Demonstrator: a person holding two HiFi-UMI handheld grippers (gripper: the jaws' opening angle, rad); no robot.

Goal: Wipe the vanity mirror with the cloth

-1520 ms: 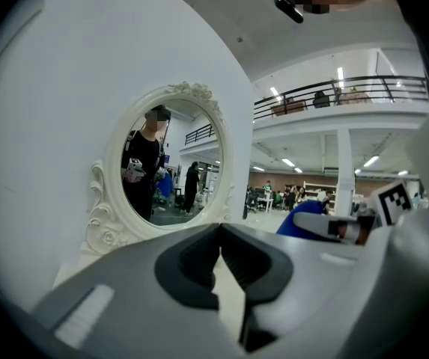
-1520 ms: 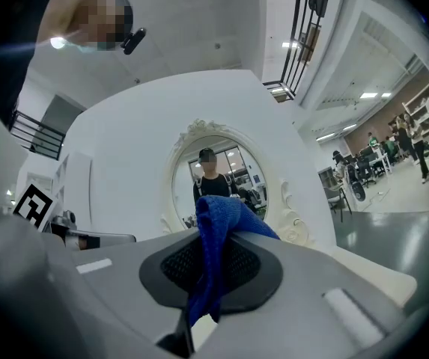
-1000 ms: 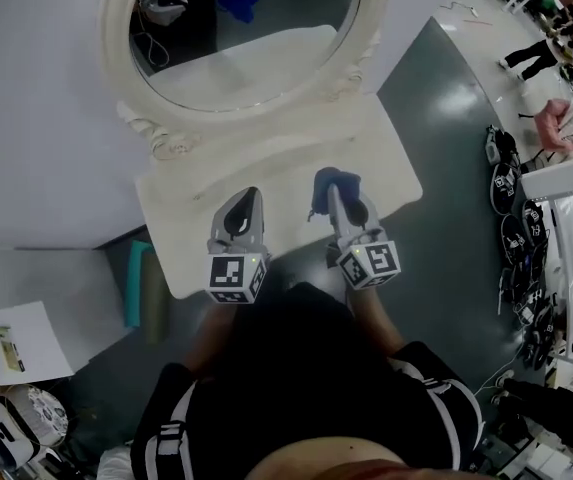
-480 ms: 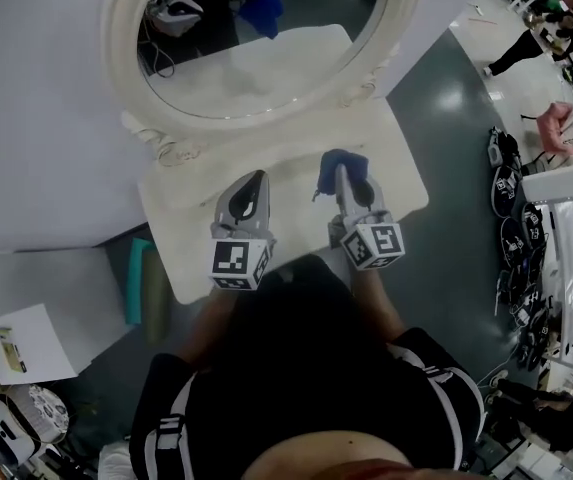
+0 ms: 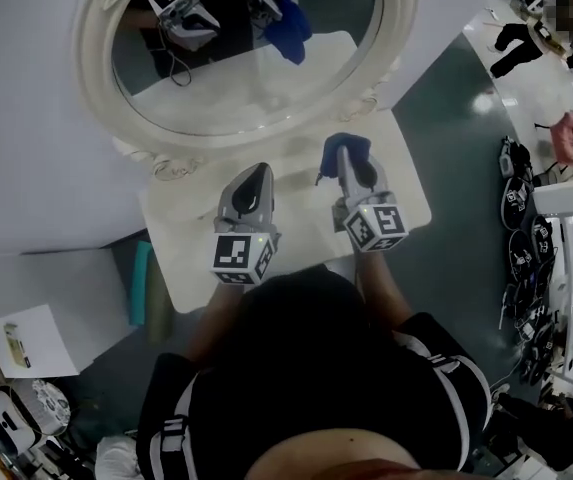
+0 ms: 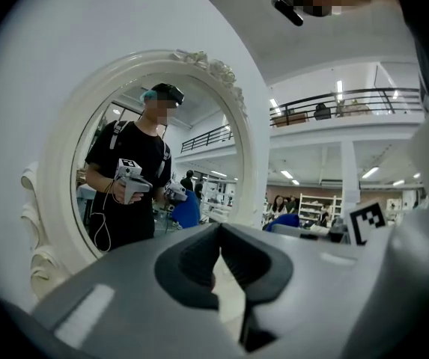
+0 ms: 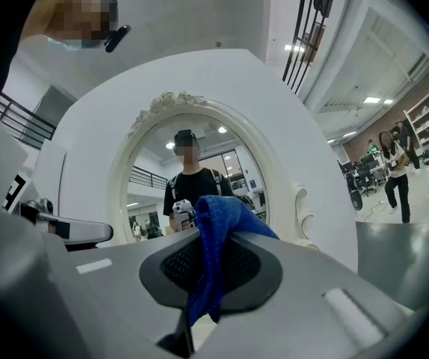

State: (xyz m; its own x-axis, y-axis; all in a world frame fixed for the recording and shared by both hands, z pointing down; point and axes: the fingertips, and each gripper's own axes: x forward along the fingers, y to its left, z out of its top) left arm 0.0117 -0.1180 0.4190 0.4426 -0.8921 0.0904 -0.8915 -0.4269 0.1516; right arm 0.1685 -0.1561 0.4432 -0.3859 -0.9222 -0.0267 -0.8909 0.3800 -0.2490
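Note:
The oval vanity mirror (image 5: 236, 58) in its ornate white frame (image 5: 94, 78) stands at the back of the white vanity table (image 5: 181, 238). My right gripper (image 5: 344, 154) is shut on a blue cloth (image 5: 350, 144) and hovers over the table's right half, short of the glass. In the right gripper view the cloth (image 7: 215, 234) hangs from between the jaws of the right gripper (image 7: 208, 239), with the mirror (image 7: 192, 178) straight ahead. My left gripper (image 5: 262, 171) is beside it, shut and empty. Through the left gripper (image 6: 220, 232) I see the mirror (image 6: 154, 170) close in front, with both grippers reflected in it.
A white wall rises behind the mirror. A teal object (image 5: 138, 283) stands on the floor left of the table, with a white sheet (image 5: 26, 340) further left. Racks with dark gear (image 5: 526, 238) line the right side on the grey floor.
Both grippers have edged a little forward toward the mirror, the cloth still held. More of the mirror and the grippers' reflections has come into the head view.

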